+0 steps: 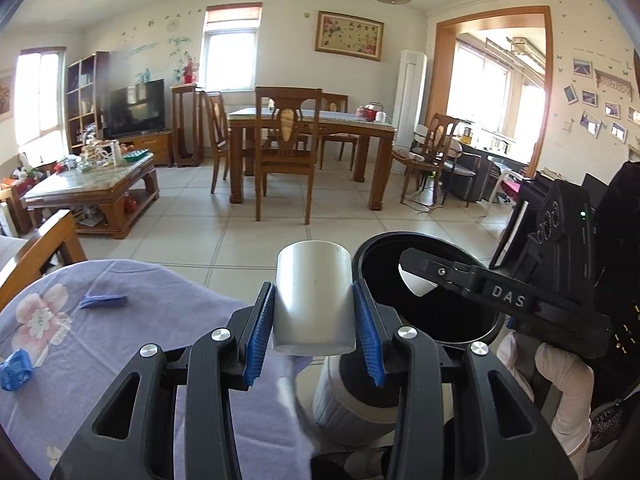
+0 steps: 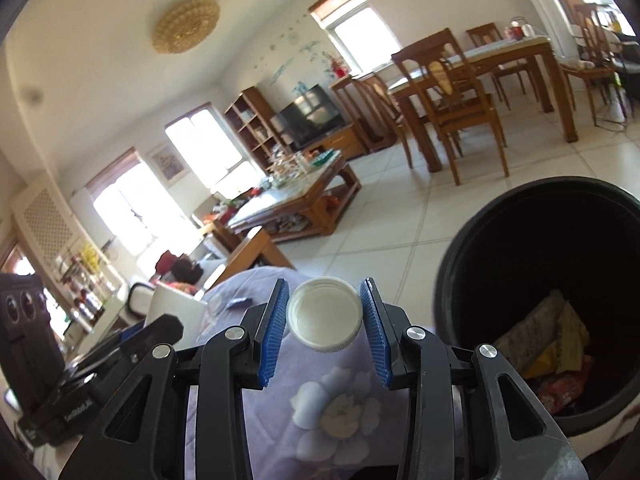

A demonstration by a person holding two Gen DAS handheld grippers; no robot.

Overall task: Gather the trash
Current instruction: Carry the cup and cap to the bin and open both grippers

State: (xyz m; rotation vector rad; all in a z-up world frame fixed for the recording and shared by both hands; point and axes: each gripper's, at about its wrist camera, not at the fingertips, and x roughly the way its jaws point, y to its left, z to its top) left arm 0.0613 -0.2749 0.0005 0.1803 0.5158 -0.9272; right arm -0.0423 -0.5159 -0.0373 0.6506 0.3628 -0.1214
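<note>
My left gripper (image 1: 314, 308) is shut on a white paper cup (image 1: 314, 296), held upside down just left of the black trash bin (image 1: 432, 320). My right gripper (image 2: 324, 314) is shut on a white bottle cap (image 2: 324, 314), open side facing the camera, held left of the bin (image 2: 536, 280). In the left wrist view the right gripper (image 1: 416, 276) reaches over the bin's mouth with the cap (image 1: 416, 282) in it. Crumpled wrappers (image 2: 548, 348) lie inside the bin. Two blue wrappers (image 1: 102, 301) (image 1: 15, 370) lie on the purple floral cloth (image 1: 140, 340).
The bin stands on the tiled floor beside the cloth-covered surface (image 2: 328, 408). Beyond are a wooden coffee table (image 1: 92, 188), a dining table with chairs (image 1: 312, 132) and a TV (image 1: 134, 108). A wooden armrest (image 1: 36, 248) is at the left.
</note>
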